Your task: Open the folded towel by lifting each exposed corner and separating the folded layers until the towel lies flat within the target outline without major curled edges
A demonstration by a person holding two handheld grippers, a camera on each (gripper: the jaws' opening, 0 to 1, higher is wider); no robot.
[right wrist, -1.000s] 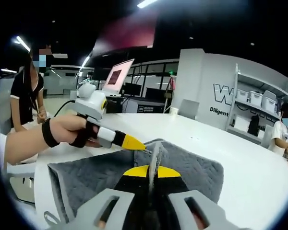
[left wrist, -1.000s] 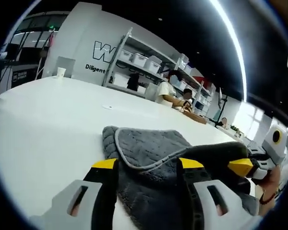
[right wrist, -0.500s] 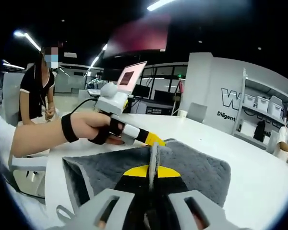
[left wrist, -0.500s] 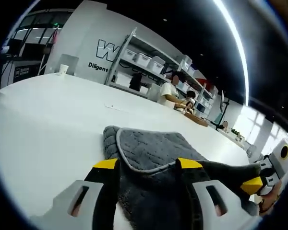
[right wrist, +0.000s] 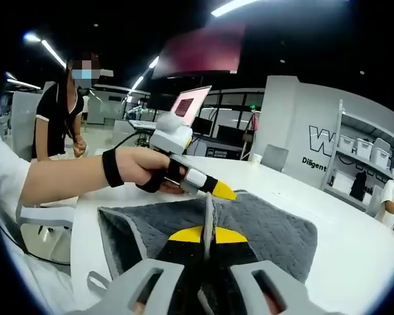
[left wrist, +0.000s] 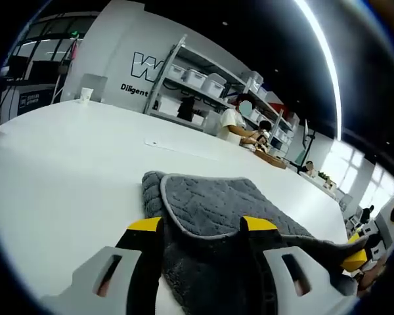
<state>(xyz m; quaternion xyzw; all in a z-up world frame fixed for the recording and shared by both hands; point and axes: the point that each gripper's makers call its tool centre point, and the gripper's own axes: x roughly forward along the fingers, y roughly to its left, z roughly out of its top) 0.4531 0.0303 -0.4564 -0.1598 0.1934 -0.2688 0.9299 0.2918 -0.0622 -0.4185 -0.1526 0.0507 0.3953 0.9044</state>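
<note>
— On the white table (left wrist: 65,164), where is the grey towel (left wrist: 210,210), and what are the jaws doing to it?
— It lies partly folded, with its pale-piped edge curling over a lower layer. In the left gripper view, the left gripper (left wrist: 200,224) has its yellow-tipped jaws spread wide, one on each side of the cloth; whether they press it I cannot tell.
— And the other?
— In the right gripper view, the right gripper (right wrist: 207,234) has its jaws pinched together on a raised fold of the towel (right wrist: 262,226), which stands up as a thin ridge between the tips. The left gripper (right wrist: 220,191) comes in from the left of that view, its yellow tip touching the cloth, held by a hand (right wrist: 144,174) with a black wrist strap.
— Counts?
— One towel, two grippers.
</note>
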